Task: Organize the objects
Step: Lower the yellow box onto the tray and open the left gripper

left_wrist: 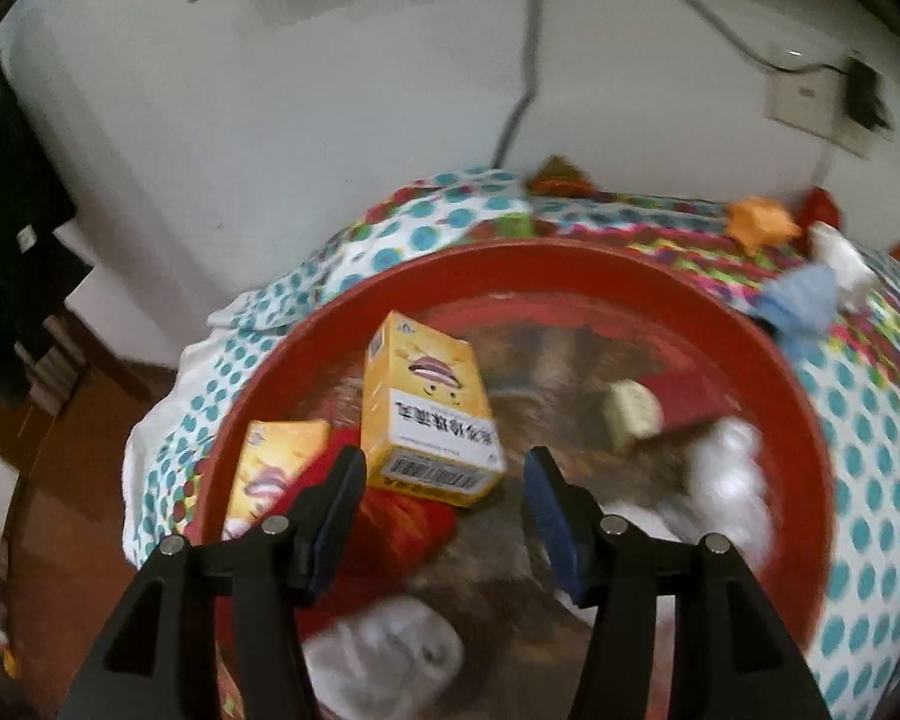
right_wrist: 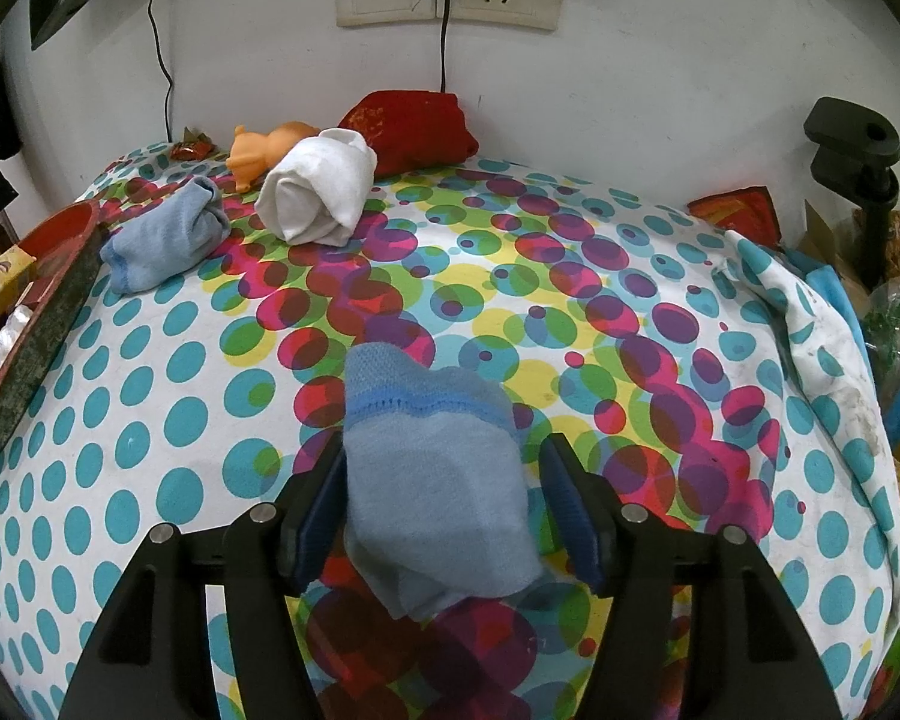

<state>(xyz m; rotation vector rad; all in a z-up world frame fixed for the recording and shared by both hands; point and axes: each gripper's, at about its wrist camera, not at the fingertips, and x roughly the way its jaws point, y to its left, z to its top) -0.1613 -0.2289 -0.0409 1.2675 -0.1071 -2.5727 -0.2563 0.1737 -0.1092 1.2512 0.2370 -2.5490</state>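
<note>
While your right gripper (right_wrist: 441, 495) stands spread around the blue sock (right_wrist: 432, 474), its length running up-frame between the fingers, your left gripper (left_wrist: 444, 495) hangs spread and empty over the red basin (left_wrist: 810, 456).

Both views are evenly, softly lit indoors, with no hard shadows; the light's source cannot be told. The left wrist view is smeared with motion blur, worst on the white items inside the red basin (left_wrist: 780, 372), where a pale sheen dulls the floor. The right wrist view is sharp. Fisheye bending curves the wall (right_wrist: 660, 90), and black corners frame each.
</note>
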